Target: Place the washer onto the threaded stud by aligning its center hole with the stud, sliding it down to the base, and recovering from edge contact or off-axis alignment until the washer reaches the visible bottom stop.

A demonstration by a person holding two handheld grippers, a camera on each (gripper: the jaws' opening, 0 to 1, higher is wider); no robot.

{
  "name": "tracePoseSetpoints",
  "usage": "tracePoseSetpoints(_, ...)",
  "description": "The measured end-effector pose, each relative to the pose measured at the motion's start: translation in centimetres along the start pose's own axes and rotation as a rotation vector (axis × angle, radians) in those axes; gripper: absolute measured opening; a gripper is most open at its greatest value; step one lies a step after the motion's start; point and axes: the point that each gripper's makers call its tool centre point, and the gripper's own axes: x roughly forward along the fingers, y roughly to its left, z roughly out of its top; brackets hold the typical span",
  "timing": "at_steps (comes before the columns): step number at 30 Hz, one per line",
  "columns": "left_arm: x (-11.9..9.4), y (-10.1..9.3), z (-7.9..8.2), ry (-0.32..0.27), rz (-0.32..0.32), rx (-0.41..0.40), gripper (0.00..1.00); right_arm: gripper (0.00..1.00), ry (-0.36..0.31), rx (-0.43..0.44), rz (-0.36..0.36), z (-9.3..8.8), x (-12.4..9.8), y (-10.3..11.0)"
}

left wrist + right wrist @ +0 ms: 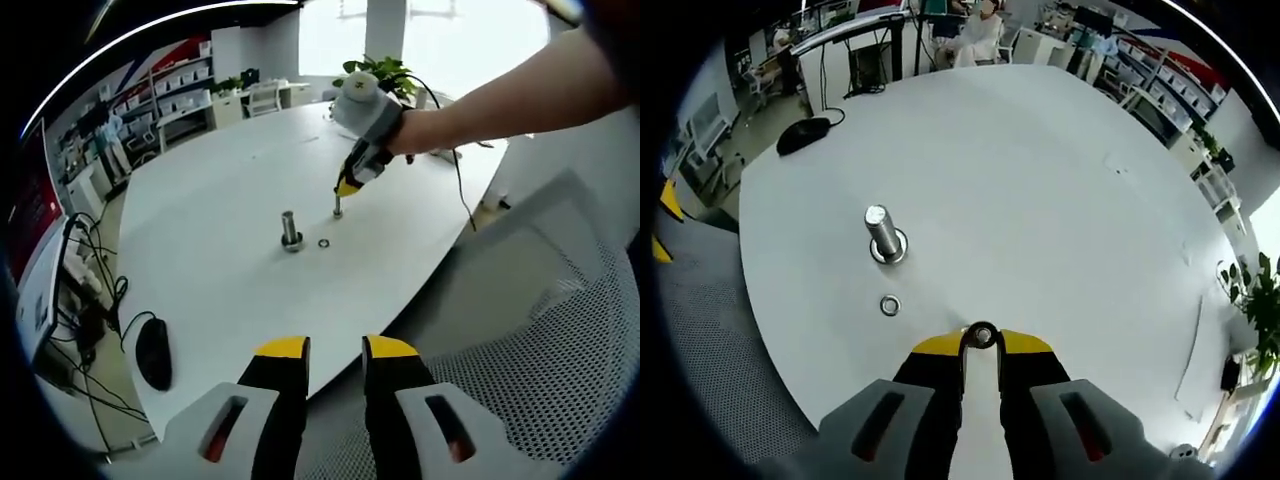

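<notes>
On the white table (1060, 200) the threaded stud (881, 232) stands upright with one washer (889, 249) already down round its base, and a second washer (889, 305) lies flat on the bare top just beside it, at about 6 o'clock from the stud in the right gripper view. A third washer (982, 335) is pinched on edge between the tips of the right gripper (982, 340), its jaws closed on it, well short of the stud, which sits toward 10 o'clock from the tips. In the left gripper view a person's arm (500, 100) reaches in from 2 o'clock, holding that right gripper (340, 205) tilted steeply down with its tips almost at the table, at 2 o'clock from the stud (291, 230). The left gripper (335, 350) hovers off the near table edge (over a mesh chair (540, 360)) with its jaws slightly parted and nothing between them. A black mouse (153, 352) lies near the table edge at 8 o'clock; around the stud the top is open
</notes>
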Motion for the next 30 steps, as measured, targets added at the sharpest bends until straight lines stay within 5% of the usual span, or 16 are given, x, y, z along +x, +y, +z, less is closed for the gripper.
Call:
tracePoseSetpoints(16,-0.1,0.1,-0.1,0.001,0.006,-0.005,0.19,0.14,0.086,-0.124,0.035,-0.2,0.3,0.2)
tracePoseSetpoints(30,-0.1,0.1,-0.2,0.014,0.006,-0.009,0.19,0.14,0.132,-0.122,0.063,-1.4,2.0,0.1)
